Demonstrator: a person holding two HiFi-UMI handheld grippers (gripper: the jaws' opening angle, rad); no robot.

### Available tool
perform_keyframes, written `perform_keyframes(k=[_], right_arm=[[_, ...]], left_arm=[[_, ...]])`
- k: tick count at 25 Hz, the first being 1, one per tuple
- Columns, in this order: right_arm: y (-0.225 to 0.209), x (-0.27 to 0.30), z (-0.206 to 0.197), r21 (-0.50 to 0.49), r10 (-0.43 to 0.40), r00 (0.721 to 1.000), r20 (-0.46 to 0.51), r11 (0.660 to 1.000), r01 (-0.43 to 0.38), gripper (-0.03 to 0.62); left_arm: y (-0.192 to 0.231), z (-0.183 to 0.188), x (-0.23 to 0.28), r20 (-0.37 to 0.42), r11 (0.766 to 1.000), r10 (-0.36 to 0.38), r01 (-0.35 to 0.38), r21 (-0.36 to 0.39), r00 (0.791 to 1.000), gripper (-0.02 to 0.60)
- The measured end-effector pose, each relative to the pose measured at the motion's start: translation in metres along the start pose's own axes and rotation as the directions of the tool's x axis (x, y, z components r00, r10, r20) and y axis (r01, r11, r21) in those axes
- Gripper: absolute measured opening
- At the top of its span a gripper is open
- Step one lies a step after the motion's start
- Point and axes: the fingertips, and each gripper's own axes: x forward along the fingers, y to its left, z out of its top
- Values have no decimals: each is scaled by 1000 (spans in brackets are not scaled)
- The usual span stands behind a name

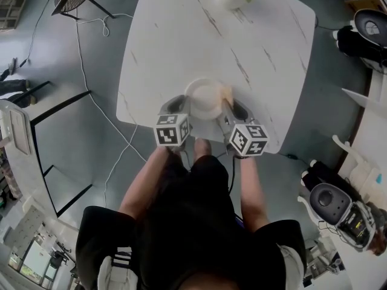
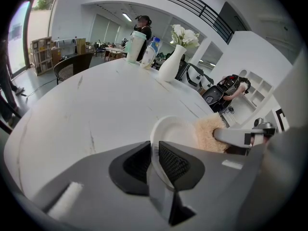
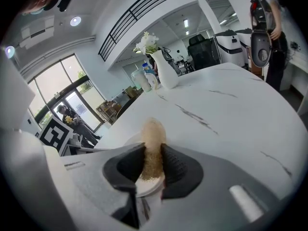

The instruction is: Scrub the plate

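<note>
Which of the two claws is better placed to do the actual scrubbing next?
Right. The right claw grips the tan scrubbing pad, which sits at the edge of the white plate. The left claw is clamped on that plate's rim, so it can only hold it steady.

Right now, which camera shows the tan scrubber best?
The left gripper view: the scrubber shows its broad fuzzy face by the plate. The right gripper view sees it edge-on between the fingers; the head view shows a small tan sliver.
</note>
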Motion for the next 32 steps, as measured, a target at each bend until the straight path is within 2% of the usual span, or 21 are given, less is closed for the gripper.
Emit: perform_keyframes(k=[7,18,32], right_arm=[[8,-2,0,-4,19,1000,2,1000,-19,92],[56,-18,26,-31,124,990,73,992,-122,92],[85,-6,6,-46,189,981,38,981,-188,92]], left_arm=[[0,-1,-2,0,1000,6,-6,3,1000,60],[0,0,-3,8,1000,7,-7,-6,1000,60],[0,0,-2,22,1000,4,-4,-9,1000,60]])
